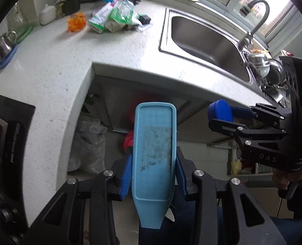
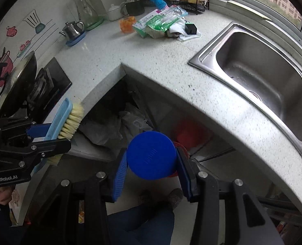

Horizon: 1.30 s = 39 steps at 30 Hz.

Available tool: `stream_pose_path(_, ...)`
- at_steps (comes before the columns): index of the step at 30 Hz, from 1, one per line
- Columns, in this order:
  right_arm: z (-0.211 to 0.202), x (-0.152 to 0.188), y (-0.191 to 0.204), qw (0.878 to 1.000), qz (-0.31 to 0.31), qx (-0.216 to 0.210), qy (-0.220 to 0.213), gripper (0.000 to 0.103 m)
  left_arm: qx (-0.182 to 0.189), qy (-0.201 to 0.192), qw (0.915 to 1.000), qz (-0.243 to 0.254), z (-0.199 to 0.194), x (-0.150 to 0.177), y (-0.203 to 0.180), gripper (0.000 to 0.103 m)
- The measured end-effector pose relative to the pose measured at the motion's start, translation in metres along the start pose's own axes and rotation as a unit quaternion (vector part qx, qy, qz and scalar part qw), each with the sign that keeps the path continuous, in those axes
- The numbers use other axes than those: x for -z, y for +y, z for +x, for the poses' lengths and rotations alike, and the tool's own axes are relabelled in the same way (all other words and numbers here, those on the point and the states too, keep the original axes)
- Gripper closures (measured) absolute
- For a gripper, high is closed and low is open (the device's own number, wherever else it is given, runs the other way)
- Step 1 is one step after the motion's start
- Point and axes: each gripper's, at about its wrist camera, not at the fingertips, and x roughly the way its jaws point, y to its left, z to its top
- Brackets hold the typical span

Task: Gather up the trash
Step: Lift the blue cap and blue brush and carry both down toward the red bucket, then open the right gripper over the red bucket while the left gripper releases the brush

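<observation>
The left gripper (image 1: 154,175) is clamped on a light blue scrubbing brush (image 1: 154,153), its back plate facing the camera and its pale bristles (image 2: 72,120) showing in the right wrist view. The right gripper (image 2: 151,175) is closed around a dark blue round-ended object (image 2: 151,157), possibly a dustpan handle or a cap; I cannot tell which. Both tools hang off the worktop's (image 2: 151,61) inner corner, over the floor.

The trash itself lies well apart at about 12 o'clock: a heap of green and white wrappers (image 2: 161,23) with a small black box (image 2: 190,28) and an orange crinkled packet (image 2: 127,24) just beside it at 10 o'clock. Dark crumbs (image 2: 171,51) speckle the worktop between the heap and the sink (image 2: 263,69). Judging from this, collection has barely begun: tools are in hand, but the heap and the crumbs are yet to be gathered.
</observation>
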Motion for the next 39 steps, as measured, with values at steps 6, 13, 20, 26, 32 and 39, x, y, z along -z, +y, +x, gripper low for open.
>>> stream_pose_path(6,0.033,0.017,-0.016,1.000,0.010,-0.001,0.027,0.060,0.017,0.035,0.9992,-0.013,0.050,0.016,0.000,0.068)
stream_pose_path(13,0.099,0.032,-0.035,0.999,0.003,-0.007,0.038,0.060,0.010,0.053,0.9983,-0.020,0.131,0.027,0.008,0.068)
stream_pose_path(20,0.190,0.056,-0.057,0.999,-0.012,-0.010,0.050,0.060,0.014,0.064,0.9975,-0.027,0.244,0.041,0.022,0.068)
stream_pose_path(26,0.286,0.079,-0.074,0.997,-0.001,-0.027,0.067,0.060,0.023,0.086,0.9951,-0.044,0.336,0.047,0.039,0.068)
stream_pose_path(32,0.353,0.086,-0.075,0.996,-0.009,-0.040,0.075,0.060,0.007,0.102,0.9945,-0.025,0.399,0.051,0.051,0.068)
stream_pose_path(39,0.400,0.101,-0.088,0.995,-0.021,-0.045,0.086,0.059,0.005,0.123,0.9924,-0.003,0.441,0.058,0.060,0.068)
